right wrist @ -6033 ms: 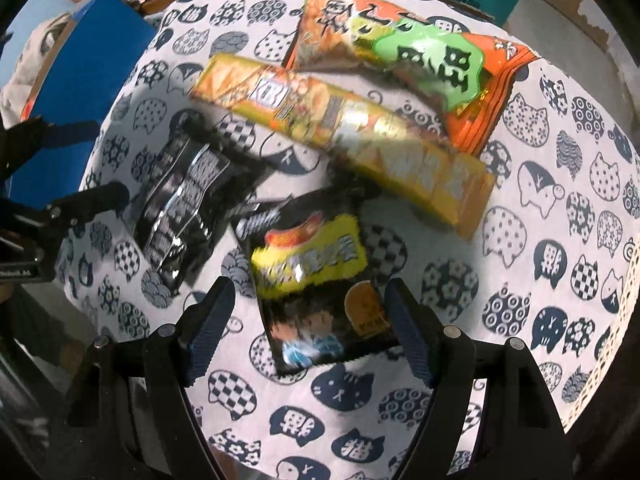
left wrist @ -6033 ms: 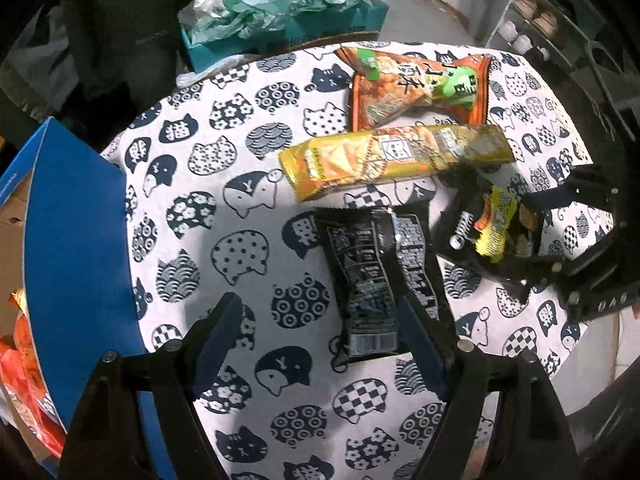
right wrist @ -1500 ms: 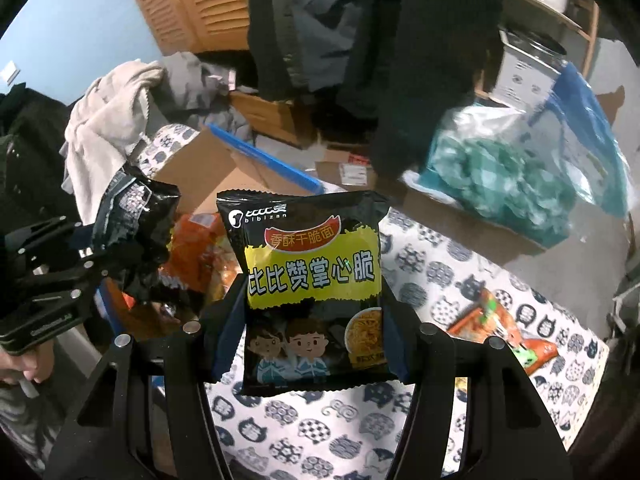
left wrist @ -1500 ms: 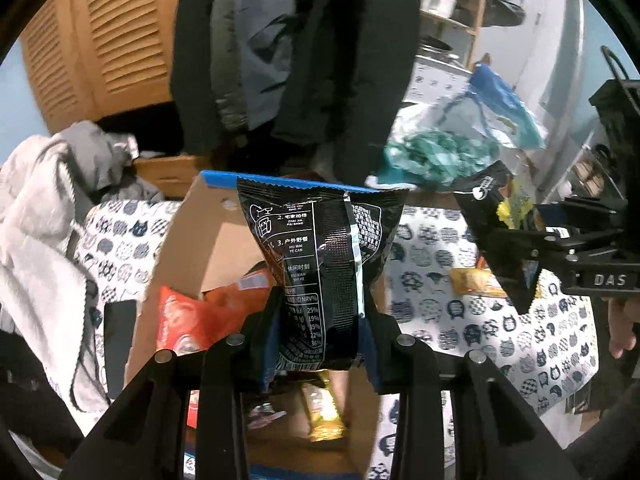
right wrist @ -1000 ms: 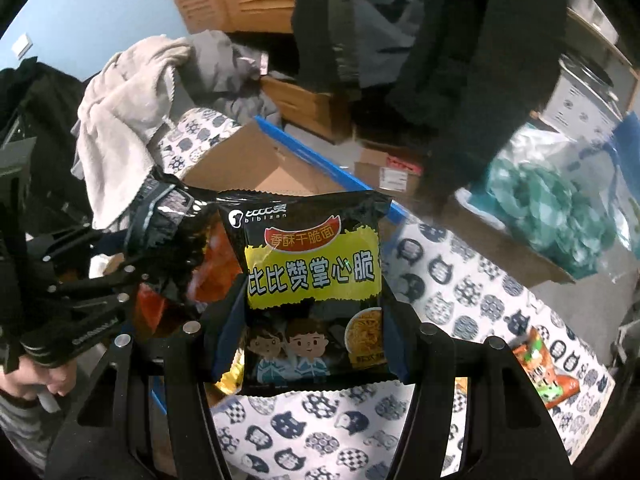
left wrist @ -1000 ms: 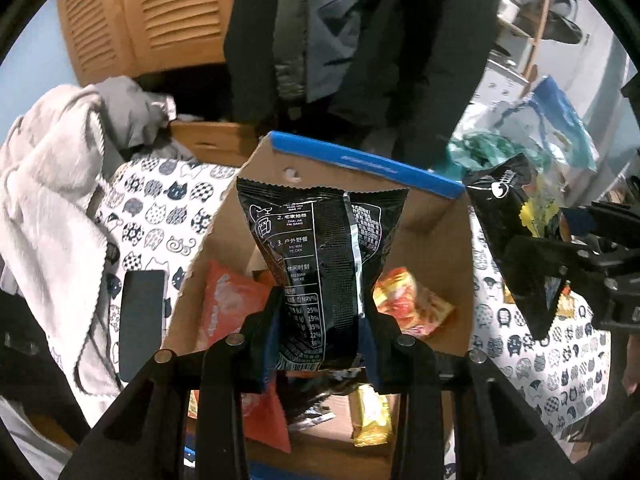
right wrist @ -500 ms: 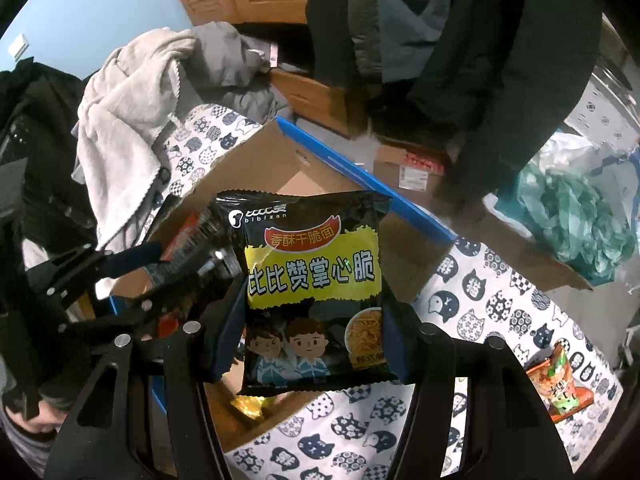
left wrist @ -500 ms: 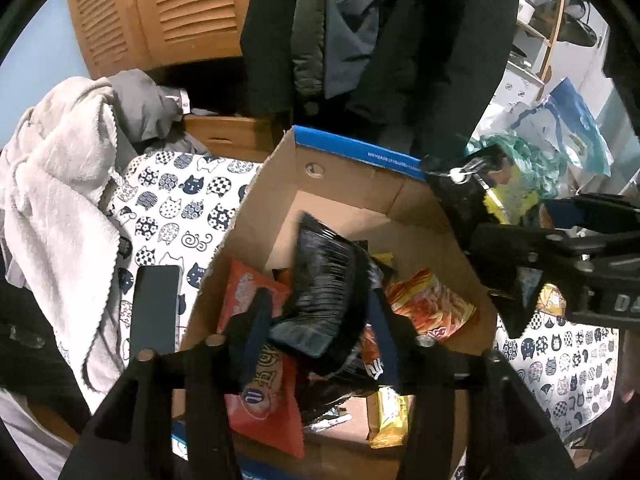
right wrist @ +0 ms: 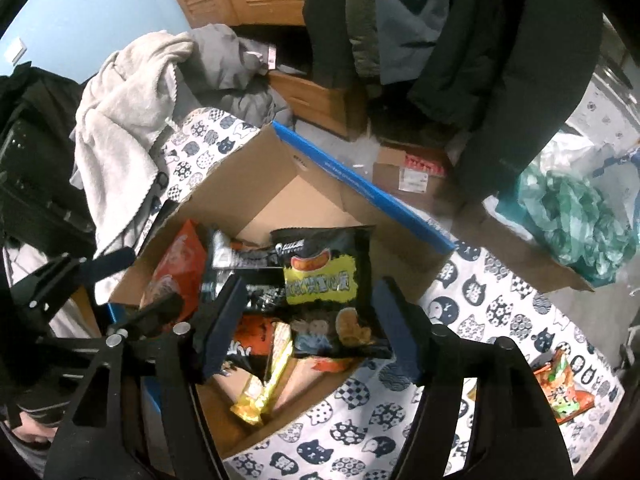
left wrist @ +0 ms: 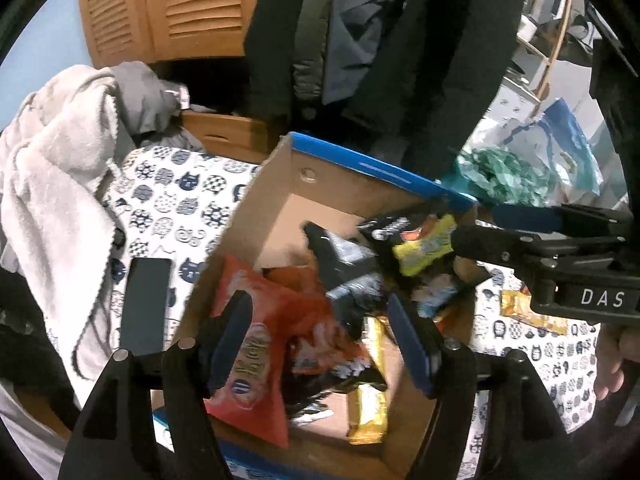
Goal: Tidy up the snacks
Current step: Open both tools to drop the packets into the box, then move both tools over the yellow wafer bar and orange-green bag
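Two grippers, left (left wrist: 320,336) and right (right wrist: 308,320), jaws apart; yellow-label packet (right wrist: 326,280) at frame centre, long axis vertical (label end up), over cardboard box (right wrist: 248,184).

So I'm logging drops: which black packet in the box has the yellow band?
The noodle-snack packet lying topmost; the plain black packet beside it is only black and silver.
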A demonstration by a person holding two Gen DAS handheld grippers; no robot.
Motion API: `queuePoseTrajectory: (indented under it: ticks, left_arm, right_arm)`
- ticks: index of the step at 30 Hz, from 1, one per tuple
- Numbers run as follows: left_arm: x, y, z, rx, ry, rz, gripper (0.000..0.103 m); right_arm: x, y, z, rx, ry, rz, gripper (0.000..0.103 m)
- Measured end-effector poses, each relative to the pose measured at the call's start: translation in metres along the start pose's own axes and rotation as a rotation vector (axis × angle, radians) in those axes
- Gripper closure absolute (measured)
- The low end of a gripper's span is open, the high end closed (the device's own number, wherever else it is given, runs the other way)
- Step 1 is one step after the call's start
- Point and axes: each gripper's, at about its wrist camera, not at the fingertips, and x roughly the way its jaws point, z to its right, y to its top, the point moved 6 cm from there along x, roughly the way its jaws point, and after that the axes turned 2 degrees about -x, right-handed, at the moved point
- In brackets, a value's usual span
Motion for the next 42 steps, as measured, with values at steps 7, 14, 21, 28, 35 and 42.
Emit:
queuePoseTrajectory:
  ticks: [7, 14, 21, 28, 35, 42]
  left_arm:
    - [-0.003, -0.004, 0.026, 0.070, -0.012, 0.012, 0.031]
    - [-0.005, -0.006, 0.057, 0.122, -0.034, 0.014, 0.031]
    - [-0.006, -0.009, 0.095, 0.176, -0.058, 0.011, 0.031]
    - [-0.002, -0.019, 0.137, 0.265, -0.061, 0.006, 0.031]
    - [0.006, -0.026, 0.174, 0.330, -0.072, -0.009, 0.031]
    - [0.028, -0.031, 0.205, 0.372, -0.087, -0.045, 0.029]
  right_arm:
    - [-0.024, -0.016, 0.024, -0.014, -0.060, 0.030, 0.028]
    - [-0.038, -0.048, 0.069, 0.025, -0.102, 0.016, 0.028]
    - [-0.054, -0.077, 0.111, 0.081, -0.128, 0.014, 0.028]
    - [-0.071, -0.101, 0.149, 0.131, -0.145, 0.021, 0.028]
    - [-0.073, -0.127, 0.190, 0.153, -0.192, -0.023, 0.028]
    - [-0.067, -0.152, 0.226, 0.107, -0.247, -0.100, 0.028]
